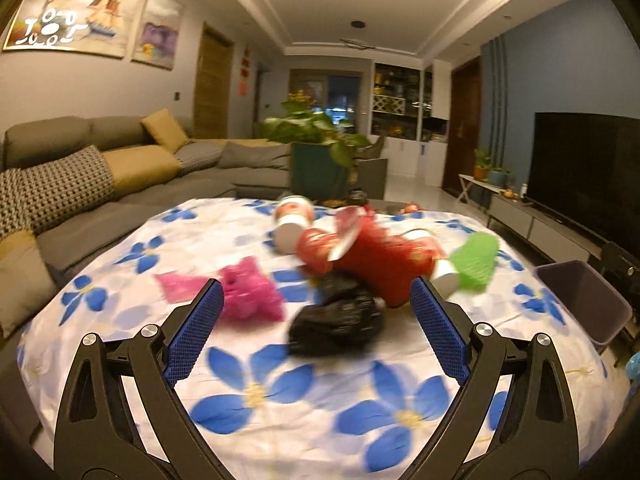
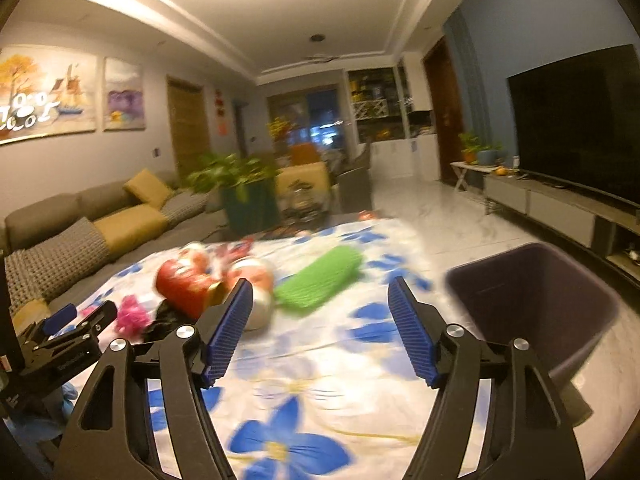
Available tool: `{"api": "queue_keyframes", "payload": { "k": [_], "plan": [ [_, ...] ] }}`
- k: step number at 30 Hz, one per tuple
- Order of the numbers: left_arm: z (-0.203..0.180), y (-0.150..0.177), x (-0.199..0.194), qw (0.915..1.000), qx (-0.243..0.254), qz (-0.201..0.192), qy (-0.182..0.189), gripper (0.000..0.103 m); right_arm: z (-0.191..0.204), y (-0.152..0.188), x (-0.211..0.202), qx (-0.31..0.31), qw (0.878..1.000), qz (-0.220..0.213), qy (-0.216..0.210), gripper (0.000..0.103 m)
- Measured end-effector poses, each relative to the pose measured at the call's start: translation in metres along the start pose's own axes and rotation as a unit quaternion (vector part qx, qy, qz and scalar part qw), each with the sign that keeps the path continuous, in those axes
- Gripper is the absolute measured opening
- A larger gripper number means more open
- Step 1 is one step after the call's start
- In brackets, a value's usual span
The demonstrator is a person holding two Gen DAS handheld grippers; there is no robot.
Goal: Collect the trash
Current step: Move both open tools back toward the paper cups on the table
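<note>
Trash lies on a table with a white cloth printed with blue flowers (image 1: pixel 280 392): a crumpled black bag (image 1: pixel 336 320), a pink bag (image 1: pixel 248 294), red paper cups (image 1: pixel 320 252), a red wrapper (image 1: pixel 384 268) and a green mesh piece (image 1: pixel 474 260). My left gripper (image 1: pixel 316 300) hangs open above the cloth, with the black bag between and just beyond its blue fingertips. My right gripper (image 2: pixel 320 296) is open and holds nothing; the green mesh piece (image 2: pixel 320 278) and red cups (image 2: pixel 188 280) lie ahead of it. A dark purple bin (image 2: pixel 536 304) stands off the table's right edge.
A grey sofa (image 1: pixel 120 184) with yellow cushions runs along the left. A potted plant in a teal pot (image 1: pixel 320 160) stands beyond the table's far edge. A TV (image 2: pixel 576 120) on a low cabinet lines the right wall. The left gripper's body (image 2: pixel 68 336) shows at the right wrist view's left edge.
</note>
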State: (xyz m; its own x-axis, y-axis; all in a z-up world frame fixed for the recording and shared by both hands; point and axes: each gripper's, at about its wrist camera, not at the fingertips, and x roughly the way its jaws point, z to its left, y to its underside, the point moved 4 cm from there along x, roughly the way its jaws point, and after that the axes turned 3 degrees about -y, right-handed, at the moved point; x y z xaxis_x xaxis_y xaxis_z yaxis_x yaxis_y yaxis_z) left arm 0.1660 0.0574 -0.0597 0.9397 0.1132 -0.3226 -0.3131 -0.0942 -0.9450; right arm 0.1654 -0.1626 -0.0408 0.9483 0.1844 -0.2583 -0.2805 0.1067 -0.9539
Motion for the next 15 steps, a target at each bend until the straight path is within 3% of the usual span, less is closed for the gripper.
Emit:
{"api": "queue_keyframes", "payload": {
  "k": [8, 15],
  "plan": [
    [0.041, 0.007, 0.003, 0.9995, -0.02, 0.003, -0.025, 0.092, 0.061, 0.02, 0.05, -0.012, 0.998, 0.039, -0.056, 0.059],
    [0.068, 0.008, 0.009, 0.9982, -0.034, -0.001, -0.05, 0.092, 0.086, 0.03, 0.082, -0.026, 0.995, 0.067, -0.074, 0.052]
  ]
}}
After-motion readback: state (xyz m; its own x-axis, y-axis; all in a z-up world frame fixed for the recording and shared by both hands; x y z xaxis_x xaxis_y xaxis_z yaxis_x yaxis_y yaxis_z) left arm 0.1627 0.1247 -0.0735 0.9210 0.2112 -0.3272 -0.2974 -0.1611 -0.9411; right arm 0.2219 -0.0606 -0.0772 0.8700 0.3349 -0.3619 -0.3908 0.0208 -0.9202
